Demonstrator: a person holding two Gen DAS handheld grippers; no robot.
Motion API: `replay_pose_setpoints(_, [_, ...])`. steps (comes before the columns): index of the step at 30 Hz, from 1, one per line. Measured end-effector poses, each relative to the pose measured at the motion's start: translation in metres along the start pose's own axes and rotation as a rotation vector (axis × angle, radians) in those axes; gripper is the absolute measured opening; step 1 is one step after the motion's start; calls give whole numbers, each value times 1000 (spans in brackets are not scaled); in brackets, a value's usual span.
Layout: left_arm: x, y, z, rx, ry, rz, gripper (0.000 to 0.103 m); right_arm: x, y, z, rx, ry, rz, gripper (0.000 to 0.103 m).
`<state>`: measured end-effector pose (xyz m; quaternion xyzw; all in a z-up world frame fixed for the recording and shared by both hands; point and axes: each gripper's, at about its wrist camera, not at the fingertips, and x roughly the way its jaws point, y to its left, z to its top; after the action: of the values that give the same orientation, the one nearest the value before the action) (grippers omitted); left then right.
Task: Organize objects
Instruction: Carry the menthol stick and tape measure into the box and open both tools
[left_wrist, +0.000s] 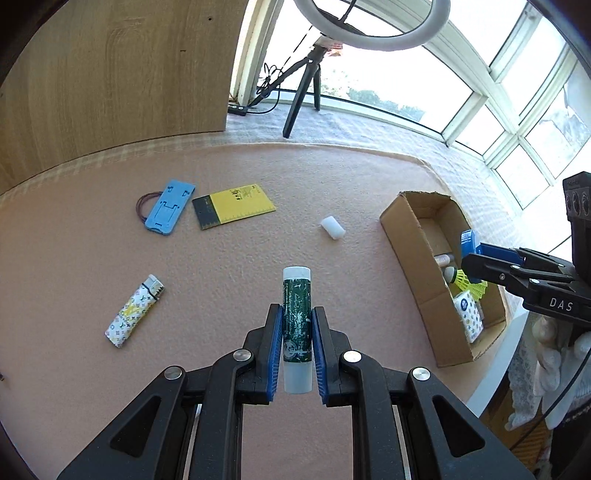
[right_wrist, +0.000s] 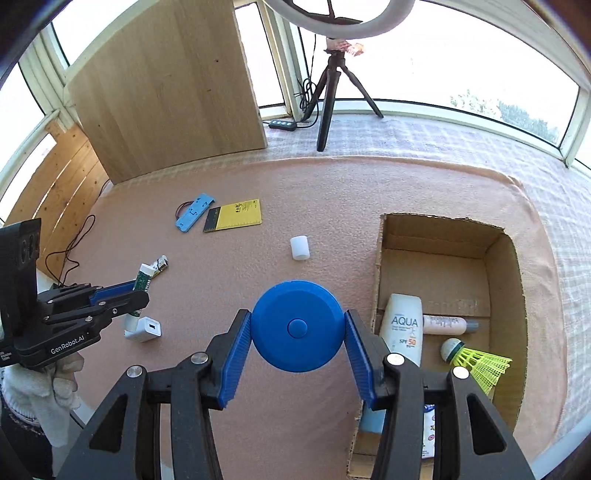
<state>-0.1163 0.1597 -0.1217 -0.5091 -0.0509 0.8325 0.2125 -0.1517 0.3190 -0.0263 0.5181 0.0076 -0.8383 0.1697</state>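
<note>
Left claw (left_wrist: 297, 332) pinches a green tube (left_wrist: 296, 317) upright between its pads. Right claw (right_wrist: 298, 332) pinches a blue disc (right_wrist: 297, 325), beside the box (right_wrist: 380, 258) at the bench's right edge.

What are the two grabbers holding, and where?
Left gripper: green tube, pinched around its middle. Right gripper: round blue case, squeezed at its opposite edges.

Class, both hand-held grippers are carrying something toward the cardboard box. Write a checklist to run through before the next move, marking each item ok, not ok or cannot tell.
1. Left hand-held gripper clamps the green tube: ok.
2. Right hand-held gripper clamps the blue round case: ok.
3. Cardboard box is open on top: ok.
4. Free floor at the box's far end: ok.
5. Blue round case is already over the box: not ok, it is beside it.
6. Tube's cap is tight: cannot tell.
</note>
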Motion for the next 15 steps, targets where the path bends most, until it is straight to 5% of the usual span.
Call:
replay_pose_setpoints(8, [37,-93,33,125,14,-71,17,-34,-85,-5,67,-43,-142,46])
replay_pose_setpoints(15, [79,-159,63,194,34,-102,17,-28,-136,-5,103,-32,-168,46])
